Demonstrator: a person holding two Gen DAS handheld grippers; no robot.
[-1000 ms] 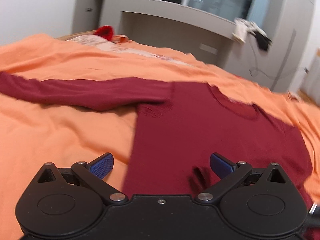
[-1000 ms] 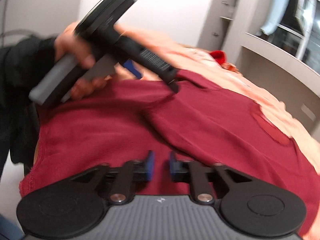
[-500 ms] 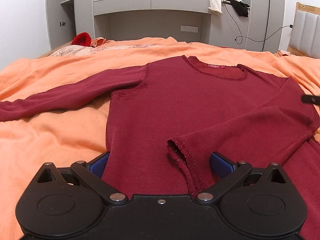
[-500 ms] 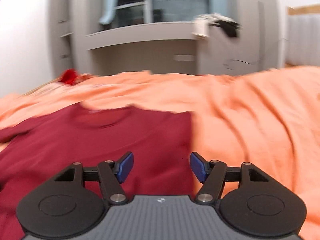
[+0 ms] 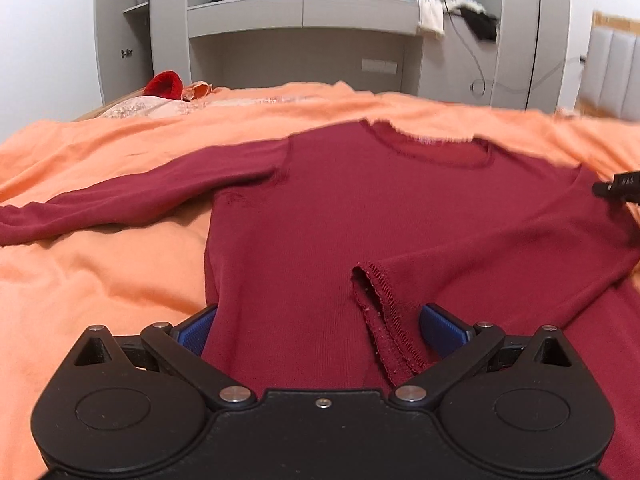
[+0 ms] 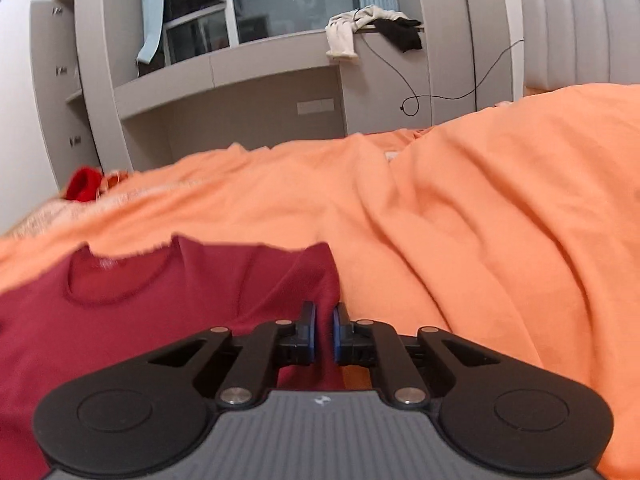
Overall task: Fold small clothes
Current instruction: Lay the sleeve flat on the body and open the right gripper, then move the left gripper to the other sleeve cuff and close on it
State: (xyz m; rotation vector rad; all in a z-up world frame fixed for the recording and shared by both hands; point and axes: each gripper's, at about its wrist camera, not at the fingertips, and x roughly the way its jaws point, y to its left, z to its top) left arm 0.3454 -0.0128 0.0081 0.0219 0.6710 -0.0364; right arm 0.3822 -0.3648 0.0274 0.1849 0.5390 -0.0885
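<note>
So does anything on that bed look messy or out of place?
The dark red long-sleeved knit top lies lopsided: one sleeve stretches out over the orange blanket, the other is folded across its front. Its shoulder bunches between the right gripper.

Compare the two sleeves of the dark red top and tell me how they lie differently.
The left-hand sleeve stretches straight out sideways over the orange bedcover; the right-hand sleeve is folded in across the top's body.

The left-hand sleeve's cuff runs out of the picture; the right-hand sleeve's stitched cuff lies in plain view, between the open fingers of the left tool.

Both are long, the same dark red knit.
</note>
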